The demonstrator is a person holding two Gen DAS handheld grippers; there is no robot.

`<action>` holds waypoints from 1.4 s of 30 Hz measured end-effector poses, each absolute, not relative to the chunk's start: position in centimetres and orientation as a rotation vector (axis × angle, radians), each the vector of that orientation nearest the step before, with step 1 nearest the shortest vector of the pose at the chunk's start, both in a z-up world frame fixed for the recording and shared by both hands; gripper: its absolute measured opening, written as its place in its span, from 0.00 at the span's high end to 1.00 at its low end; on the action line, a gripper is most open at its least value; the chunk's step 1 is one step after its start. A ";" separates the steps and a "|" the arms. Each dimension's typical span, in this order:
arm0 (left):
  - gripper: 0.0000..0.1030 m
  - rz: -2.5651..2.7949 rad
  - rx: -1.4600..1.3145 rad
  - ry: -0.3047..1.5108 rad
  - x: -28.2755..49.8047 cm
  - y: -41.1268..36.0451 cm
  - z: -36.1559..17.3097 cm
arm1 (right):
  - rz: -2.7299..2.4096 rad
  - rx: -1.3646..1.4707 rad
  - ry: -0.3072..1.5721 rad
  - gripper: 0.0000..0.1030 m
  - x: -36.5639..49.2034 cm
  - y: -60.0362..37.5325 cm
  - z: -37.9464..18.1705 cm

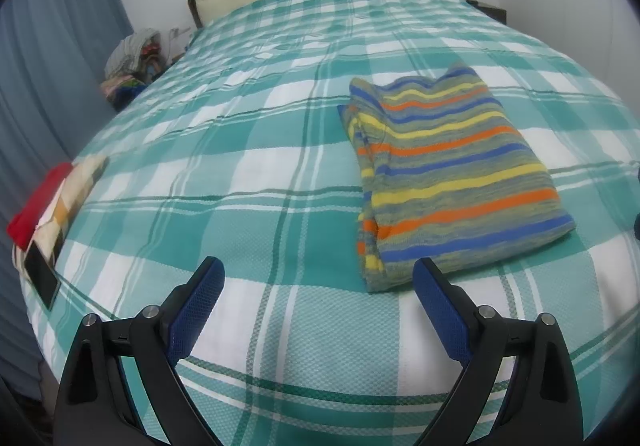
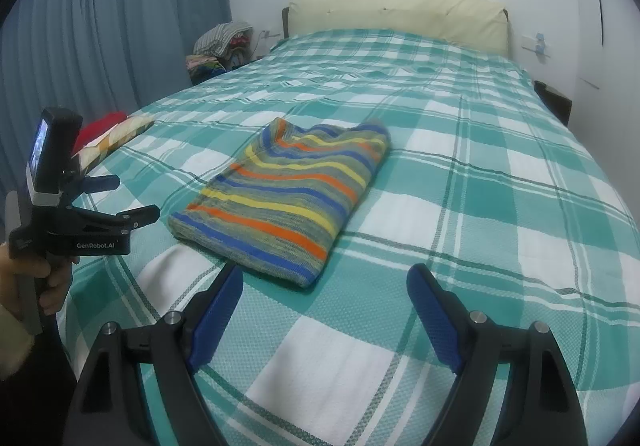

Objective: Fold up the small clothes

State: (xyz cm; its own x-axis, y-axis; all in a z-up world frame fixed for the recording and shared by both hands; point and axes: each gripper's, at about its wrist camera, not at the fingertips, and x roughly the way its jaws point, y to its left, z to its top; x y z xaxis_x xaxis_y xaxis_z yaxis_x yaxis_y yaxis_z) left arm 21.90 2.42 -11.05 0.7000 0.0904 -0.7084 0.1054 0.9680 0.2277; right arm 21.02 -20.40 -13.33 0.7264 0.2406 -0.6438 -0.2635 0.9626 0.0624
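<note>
A folded striped garment, grey with blue, yellow and orange bands, lies flat on the green-and-white checked bed. It also shows in the right wrist view. My left gripper is open and empty, just short of the garment's near left corner. My right gripper is open and empty, just short of the garment's near edge. The left gripper also shows from the side at the left of the right wrist view, held in a hand, its jaws apart.
A red cloth and a cream patterned cloth lie at the bed's left edge, with a dark phone beside them. A pile of clothes stands by the blue curtain. A cream headboard is at the far end.
</note>
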 end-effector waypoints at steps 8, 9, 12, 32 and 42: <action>0.07 -0.006 0.266 0.803 22.0 2.2 -11.2 | 0.279 -0.036 0.707 0.19 21.0 -20.3 -13.3; 0.07 -0.006 0.267 0.805 22.0 2.2 -11.3 | 0.278 -0.034 0.707 0.19 21.0 -20.3 -13.3; 0.06 -0.009 0.268 0.810 22.1 2.2 -11.4 | 0.280 -0.039 0.712 0.19 21.0 -20.3 -13.4; 0.06 -0.448 -0.206 1.115 33.1 6.3 -13.3 | 0.340 0.183 0.799 0.18 25.3 -23.7 -13.9; 0.07 -0.571 -0.333 1.136 41.0 4.1 -17.2 | 0.477 0.710 0.981 0.17 41.2 -26.9 -21.6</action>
